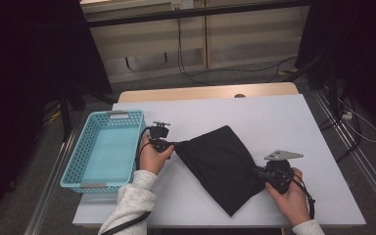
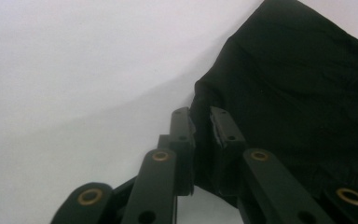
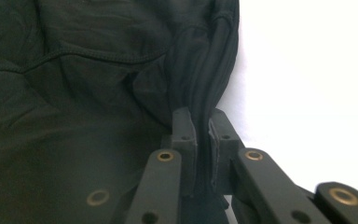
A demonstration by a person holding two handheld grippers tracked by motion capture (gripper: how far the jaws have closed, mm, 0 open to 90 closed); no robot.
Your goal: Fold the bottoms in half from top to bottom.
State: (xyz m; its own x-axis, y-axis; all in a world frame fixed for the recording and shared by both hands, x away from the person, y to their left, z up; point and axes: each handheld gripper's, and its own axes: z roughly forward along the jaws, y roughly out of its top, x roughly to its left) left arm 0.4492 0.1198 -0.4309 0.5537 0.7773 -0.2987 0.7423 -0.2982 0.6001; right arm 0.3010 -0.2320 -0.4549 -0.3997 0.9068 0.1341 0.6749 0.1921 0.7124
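1. Right hand (image 1: 290, 195): enters from the near edge of the table (image 1: 274, 112), at the person's right, holding the right gripper (image 1: 262, 175). A grey three-cornered plate sits on top of it.
2. Right gripper, state: in the right gripper view its jaws are clamped on a bunched, folded edge of the black cloth (image 3: 74, 93); fabric fills the narrow gap between the pads.
3. Left hand (image 1: 152, 155): a light-sleeved forearm rises from the near edge at the person's left, holding the left gripper (image 1: 172, 145).
4. Left gripper, state: in the left gripper view its jaws are closed on a corner of the black cloth (image 2: 298, 93), with fabric pinched between the pads.
5. Black cloth (image 1: 220, 164): lies on the white table surface between the two grippers, roughly at the middle of the near half. It spreads as a rough diamond, one corner at the left gripper, one edge at the right gripper, one point toward the near edge.
6. Blue basket (image 1: 78, 169): a perforated plastic basket stands at the left edge of the table, just beside the left hand, apart from the cloth.
7. Far side: bare wooden table edge, then floor with cables (image 1: 186, 73).
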